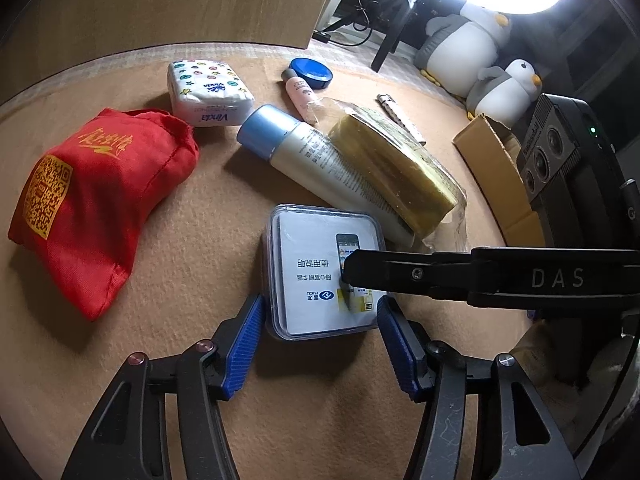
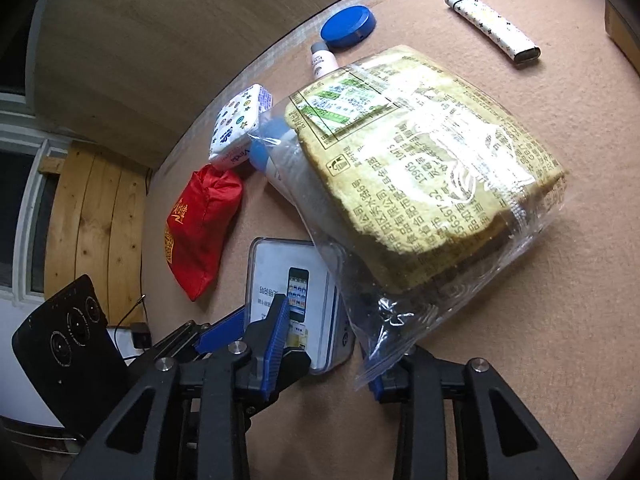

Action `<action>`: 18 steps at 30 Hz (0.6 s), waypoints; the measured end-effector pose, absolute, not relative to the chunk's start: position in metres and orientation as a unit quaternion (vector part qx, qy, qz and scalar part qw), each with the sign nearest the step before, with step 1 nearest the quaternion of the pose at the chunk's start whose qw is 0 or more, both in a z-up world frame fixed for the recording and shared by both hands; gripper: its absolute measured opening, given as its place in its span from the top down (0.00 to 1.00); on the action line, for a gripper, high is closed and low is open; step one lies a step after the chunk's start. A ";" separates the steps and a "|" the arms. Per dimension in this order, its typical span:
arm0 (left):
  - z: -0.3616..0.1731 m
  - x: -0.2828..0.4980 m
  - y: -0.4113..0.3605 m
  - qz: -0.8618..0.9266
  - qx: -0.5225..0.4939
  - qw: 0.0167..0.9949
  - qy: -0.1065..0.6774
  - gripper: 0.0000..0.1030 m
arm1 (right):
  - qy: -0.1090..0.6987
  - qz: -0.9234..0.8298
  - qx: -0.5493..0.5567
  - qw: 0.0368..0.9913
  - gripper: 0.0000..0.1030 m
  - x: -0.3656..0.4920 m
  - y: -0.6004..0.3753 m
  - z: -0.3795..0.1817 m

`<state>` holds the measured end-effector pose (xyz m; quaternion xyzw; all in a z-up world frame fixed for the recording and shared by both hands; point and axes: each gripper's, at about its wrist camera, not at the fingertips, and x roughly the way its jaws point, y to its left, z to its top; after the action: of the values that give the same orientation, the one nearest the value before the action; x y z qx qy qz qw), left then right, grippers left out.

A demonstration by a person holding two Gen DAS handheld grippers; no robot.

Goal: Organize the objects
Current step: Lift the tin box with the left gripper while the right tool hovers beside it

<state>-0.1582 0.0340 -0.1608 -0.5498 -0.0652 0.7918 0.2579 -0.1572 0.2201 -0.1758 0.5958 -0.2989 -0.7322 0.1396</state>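
Eight items lie loose on the tan felt mat (image 1: 192,240); nothing sorted. Left gripper (image 1: 320,322), wide open, straddles the clear plastic card-reader case (image 1: 316,300) at 6 o'clock. Right gripper (image 2: 332,356), spread, straddles the bagged yellow sponge's (image 2: 424,168) wrapper corner.

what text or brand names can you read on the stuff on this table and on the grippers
"Vinda": on the side and top of the tissue pack.
"DAS": on the right gripper arm.
Red pouch: gold script and a QR-style square, not legible.
Clear plastic case: Chinese card text, upside down, too small.
Bread bag: dense Chinese print and digits, not reliably legible.
White bottle: fine print, too small.
Left gripper: no text.
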 end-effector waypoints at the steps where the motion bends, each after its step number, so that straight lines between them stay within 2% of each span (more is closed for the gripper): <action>1: -0.161 -0.158 0.033 0.792 -0.550 0.257 -0.067 0.42 | -0.299 -0.732 0.596 0.140 0.70 -0.157 0.220 -0.176; 18: -0.141 -0.111 0.051 0.804 -0.534 0.252 -0.068 0.43 | -0.283 -0.748 0.585 0.138 0.70 -0.123 0.236 -0.157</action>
<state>-0.1113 0.0511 -0.1409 -0.5335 -0.0684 0.8043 0.2525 -0.1228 0.2361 -0.1566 0.5849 -0.2828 -0.7475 0.1380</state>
